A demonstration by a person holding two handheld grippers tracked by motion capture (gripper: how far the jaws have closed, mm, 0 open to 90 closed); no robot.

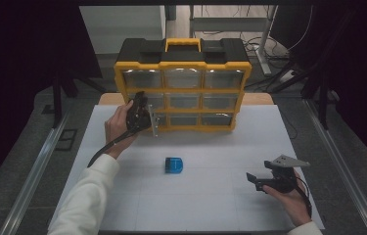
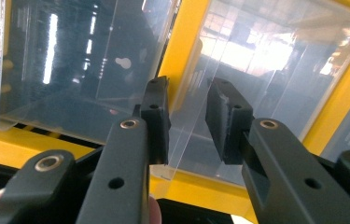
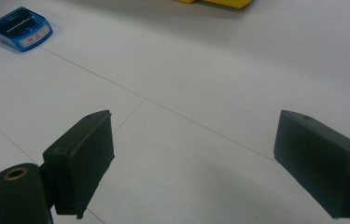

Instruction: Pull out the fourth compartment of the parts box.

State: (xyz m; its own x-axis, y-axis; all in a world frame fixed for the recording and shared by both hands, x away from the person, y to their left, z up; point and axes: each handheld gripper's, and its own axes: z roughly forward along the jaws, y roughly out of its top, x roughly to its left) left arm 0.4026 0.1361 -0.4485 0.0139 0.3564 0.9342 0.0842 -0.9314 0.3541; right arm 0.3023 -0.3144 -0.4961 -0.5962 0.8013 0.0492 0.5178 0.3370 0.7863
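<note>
Yellow-framed organizer (image 1: 183,65) with a black top and clear drawers stands upright at the far edge of the white table (image 1: 210,205). Left gripper (image 1: 142,110) is up against its front, at the left column near the lower drawers. In the left gripper view the two black pads (image 2: 156,116) sit close together with a thin clear plastic tab (image 2: 182,135) of a drawer front between them; a narrow gap shows on each side, so jaws are not yet pressing, partly closed around the tab. Exact drawer is hard to tell; the yellow divider (image 2: 182,42) runs just behind the jaws. Left hand (image 1: 117,125) wraps the gripper body, white sleeve (image 1: 90,196) below.

Right gripper (image 1: 255,180) rests low over the table at the near right, well apart from the organizer, jaws spread wide, nothing between them. Right hand (image 1: 288,198) holds it.

Small blue box (image 1: 173,165) lies flat on the table centre, between both grippers, untouched; it appears in the right gripper view too (image 3: 21,29).
</note>
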